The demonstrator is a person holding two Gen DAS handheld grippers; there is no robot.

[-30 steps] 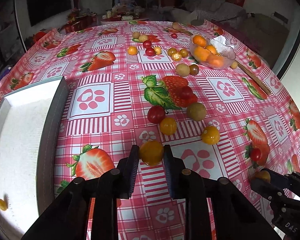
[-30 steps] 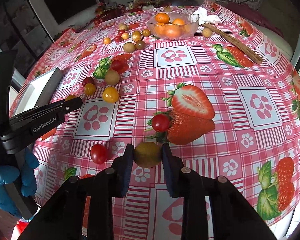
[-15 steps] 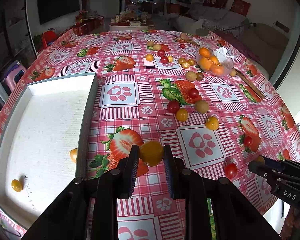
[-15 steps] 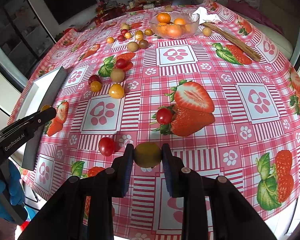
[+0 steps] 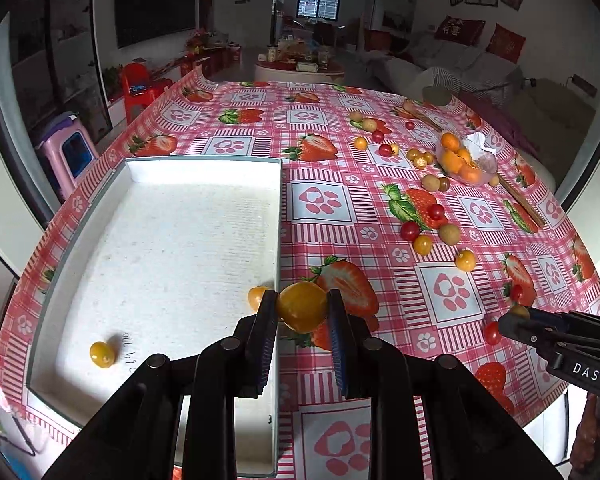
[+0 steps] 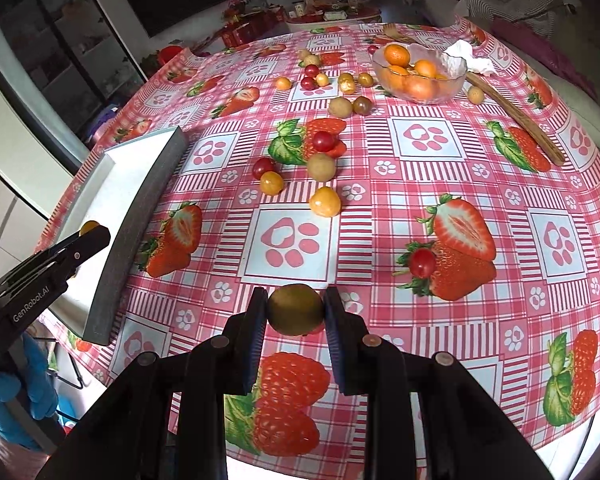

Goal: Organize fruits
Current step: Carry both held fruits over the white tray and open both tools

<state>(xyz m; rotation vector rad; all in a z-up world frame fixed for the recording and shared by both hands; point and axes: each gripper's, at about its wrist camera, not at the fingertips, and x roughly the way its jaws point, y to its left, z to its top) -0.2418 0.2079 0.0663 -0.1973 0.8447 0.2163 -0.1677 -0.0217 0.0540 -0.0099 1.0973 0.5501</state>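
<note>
Pink strawberry-print desk [image 5: 324, 200] strewn with loose fruits near glass bowl [image 6: 418, 74], white tray [image 5: 160, 240] holding 2 yellow fruits, left gripper [image 5: 302, 314] clamping round yellow fruit [image 5: 302, 307] over tray's right wall, right gripper [image 6: 296, 312] clamping round green-brown fruit [image 6: 296, 309] above desk's near edge.

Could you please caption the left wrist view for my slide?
Left gripper holds a yellow fruit beside the white tray's wall.
</note>
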